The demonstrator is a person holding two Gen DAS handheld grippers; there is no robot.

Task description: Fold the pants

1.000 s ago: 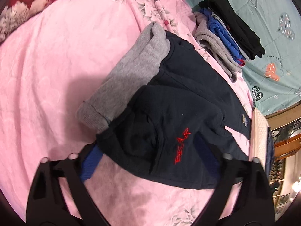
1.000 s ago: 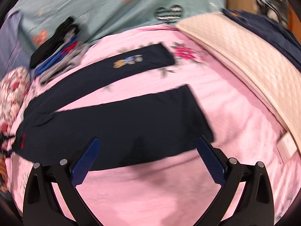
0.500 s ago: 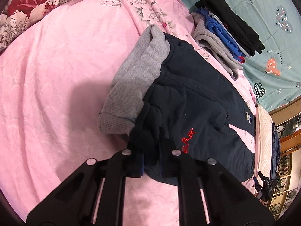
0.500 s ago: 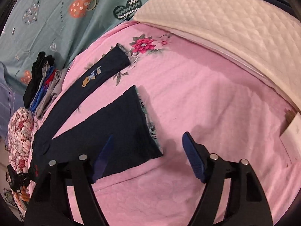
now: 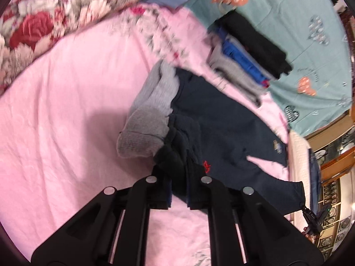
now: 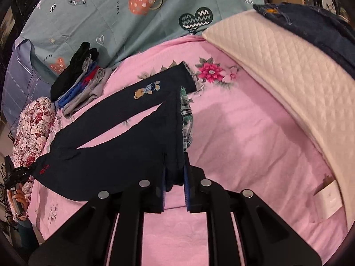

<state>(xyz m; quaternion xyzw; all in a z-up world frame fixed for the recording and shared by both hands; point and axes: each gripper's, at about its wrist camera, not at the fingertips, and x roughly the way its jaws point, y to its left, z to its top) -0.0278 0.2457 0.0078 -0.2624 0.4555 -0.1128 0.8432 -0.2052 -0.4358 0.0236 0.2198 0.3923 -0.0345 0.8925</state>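
Dark navy pants [image 5: 221, 119] with a grey ribbed waistband [image 5: 146, 122] and small red lettering lie on a pink bedspread [image 5: 66, 110]. My left gripper [image 5: 178, 190] is shut on the pants at the near waist corner, and the cloth bunches up between its fingers. In the right wrist view the pants [image 6: 106, 155] spread into two legs; the far leg carries a bear patch [image 6: 146, 89]. My right gripper [image 6: 175, 186] is shut on the near leg's hem, lifted so its plaid lining [image 6: 186, 115] shows.
A stack of folded clothes [image 5: 248, 55] in black, blue and grey lies on a teal sheet [image 5: 288, 11]. A floral pillow [image 5: 33, 17] sits at far left. A cream quilted mat [image 6: 277, 66] with a dark garment [image 6: 315, 22] borders the bedspread.
Both grippers went from open to shut on the pants. The left lifted the waist corner off the bed; the right lifted the near leg's hem.
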